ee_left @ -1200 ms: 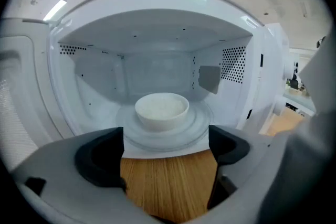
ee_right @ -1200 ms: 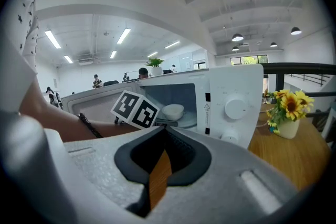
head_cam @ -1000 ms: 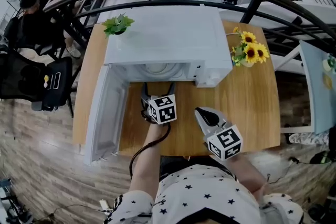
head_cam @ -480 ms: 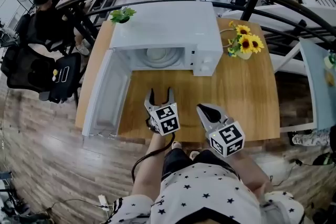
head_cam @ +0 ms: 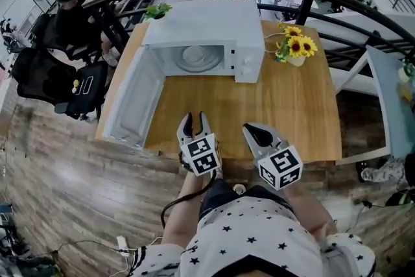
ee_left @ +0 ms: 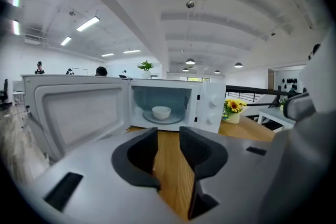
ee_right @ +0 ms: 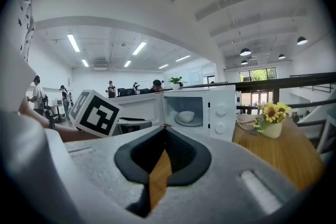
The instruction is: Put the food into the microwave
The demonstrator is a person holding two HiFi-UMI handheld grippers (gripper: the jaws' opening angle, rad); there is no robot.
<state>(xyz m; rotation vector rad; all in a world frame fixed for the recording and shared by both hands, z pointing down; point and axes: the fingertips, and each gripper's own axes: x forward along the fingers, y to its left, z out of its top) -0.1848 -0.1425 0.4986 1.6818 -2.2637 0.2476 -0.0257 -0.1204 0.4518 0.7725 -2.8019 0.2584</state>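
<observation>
Bowl (ee_left: 161, 112): inside the open microwave (head_cam: 201, 26), far on the tabletop (head_cam: 259, 107).
Left tongs (head_cam: 196, 117): pulled back to the near edge, just closing, small gap, nothing inside.
Right tongs (head_cam: 248, 130): pulled back too, closed, empty.

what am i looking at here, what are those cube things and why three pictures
No robot: a person holds tongs in each hand, and the marked cubes are part of them. One picture looks down from a camera on the head; the other two ride on the tongs. On the wooden table stands a white microwave, door open, a bowl inside, with a vase of sunflowers beside it. The left tongs have just been closing, nothing between them; the right tongs are shut and empty.
</observation>
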